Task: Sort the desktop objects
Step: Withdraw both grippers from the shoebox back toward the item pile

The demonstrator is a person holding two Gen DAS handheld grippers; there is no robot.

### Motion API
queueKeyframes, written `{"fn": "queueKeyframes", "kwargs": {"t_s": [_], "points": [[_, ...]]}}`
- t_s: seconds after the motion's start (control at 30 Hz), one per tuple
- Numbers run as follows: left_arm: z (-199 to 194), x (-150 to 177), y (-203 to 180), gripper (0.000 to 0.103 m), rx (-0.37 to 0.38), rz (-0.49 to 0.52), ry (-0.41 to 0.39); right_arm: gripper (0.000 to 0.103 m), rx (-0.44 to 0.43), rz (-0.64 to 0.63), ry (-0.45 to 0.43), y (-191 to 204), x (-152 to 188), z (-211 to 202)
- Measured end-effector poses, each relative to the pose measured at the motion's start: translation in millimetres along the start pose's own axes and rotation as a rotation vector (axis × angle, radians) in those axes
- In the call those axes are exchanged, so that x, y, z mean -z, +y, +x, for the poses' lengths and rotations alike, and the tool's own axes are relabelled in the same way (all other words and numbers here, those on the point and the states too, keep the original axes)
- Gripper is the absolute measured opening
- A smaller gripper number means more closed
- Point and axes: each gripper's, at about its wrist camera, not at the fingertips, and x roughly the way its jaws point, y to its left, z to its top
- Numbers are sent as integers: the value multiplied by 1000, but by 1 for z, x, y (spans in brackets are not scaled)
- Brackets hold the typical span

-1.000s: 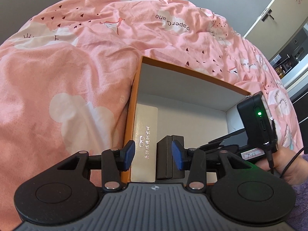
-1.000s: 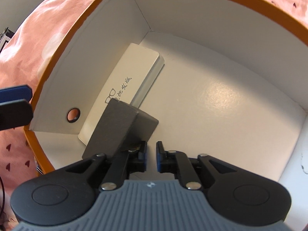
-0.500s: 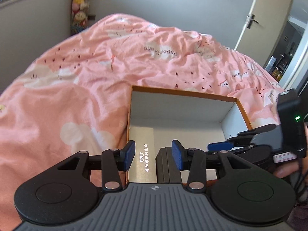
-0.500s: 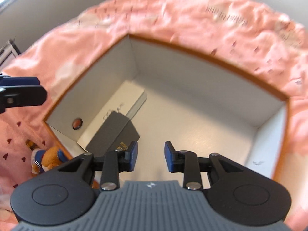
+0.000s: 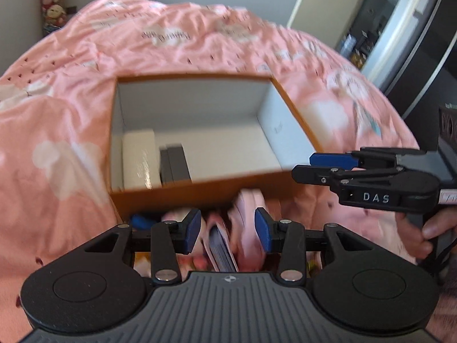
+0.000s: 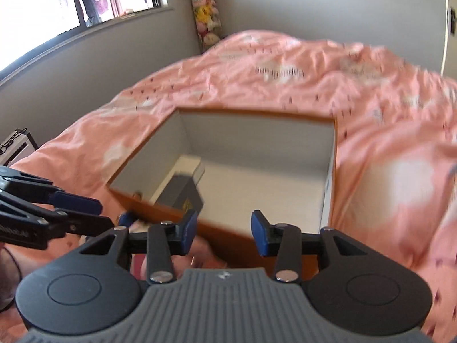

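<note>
Between placements: right gripper (image 6: 222, 235) empty, jaws opening; left gripper (image 5: 227, 231) released, empty; dark box (image 6: 182, 195) beside white case (image 6: 190, 168) in orange box (image 6: 332, 154) ahead; next, likely clutter beneath left gripper.

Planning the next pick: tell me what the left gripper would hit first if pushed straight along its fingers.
Probably the pink items lying on the bedspread just before the orange cardboard box; they sit between the left gripper fingers in blurred view, so depth is uncertain.

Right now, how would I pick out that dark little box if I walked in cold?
Find the pink duvet, then the open orange box on it. Inside, at the near left corner, a dark grey box lies beside a longer white case; it is the only dark thing in there.
</note>
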Motion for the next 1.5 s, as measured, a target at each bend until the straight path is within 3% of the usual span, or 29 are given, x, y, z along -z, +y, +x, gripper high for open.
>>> {"fn": "queueKeyframes", "kwargs": {"t_s": [0.1,0.27,0.4,0.63,0.97,1.07,1.13,1.3,1.5], "points": [[7,17,-13,48,5,55,84,45,3,2,89,8,30,-1],[16,36,-22,48,-10,59,205,46,-16,71,208,15,63,7],[20,48,-26,47,-18,58,273,59,2,61,254,25,75,12],[21,64,-30,45,5,85,351,71,-4,34,327,37,86,23],[14,54,-22,45,-23,31,306,77,-27,-2,384,44,87,42],[10,50,-17,45,-29,20,279,76,-33,-10,398,45,88,47],[9,48,-15,45,-35,4,266,68,-25,-9,397,45,89,47],[7,45,-10,45,-50,-23,234,65,-16,-8,358,45,89,37],[0,38,-4,45,-40,-56,156,65,-34,18,250,37,71,5]]}}
